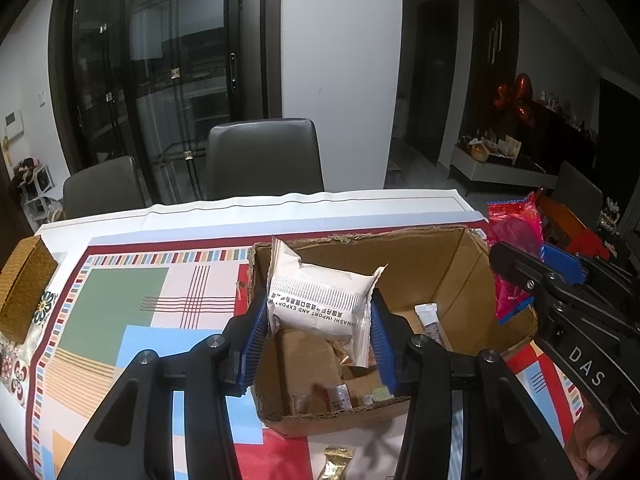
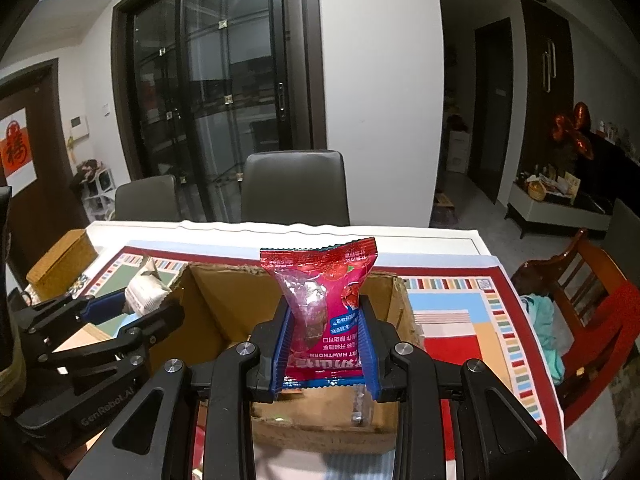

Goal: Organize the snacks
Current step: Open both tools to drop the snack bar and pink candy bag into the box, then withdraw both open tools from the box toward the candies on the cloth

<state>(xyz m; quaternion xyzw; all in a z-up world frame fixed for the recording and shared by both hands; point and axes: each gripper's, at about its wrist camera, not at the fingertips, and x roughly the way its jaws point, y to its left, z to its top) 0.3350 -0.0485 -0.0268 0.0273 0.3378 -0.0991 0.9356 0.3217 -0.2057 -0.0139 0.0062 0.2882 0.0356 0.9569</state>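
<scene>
Left wrist view: our left gripper (image 1: 320, 312) clamps a white snack packet (image 1: 320, 300) between its blue pads, just above the open cardboard box (image 1: 424, 256), where small packets lie below. Beside it, our right gripper (image 2: 325, 340) is clamped on a red hawthorn packet (image 2: 326, 292), upright over the same box, beyond which the patterned tablecloth (image 2: 448, 320) spreads.

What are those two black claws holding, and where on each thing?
Left tool: white snack packet, gripped across its lower half. Right tool: red hawthorn packet, gripped by its bottom part. Both over the cardboard box.
</scene>
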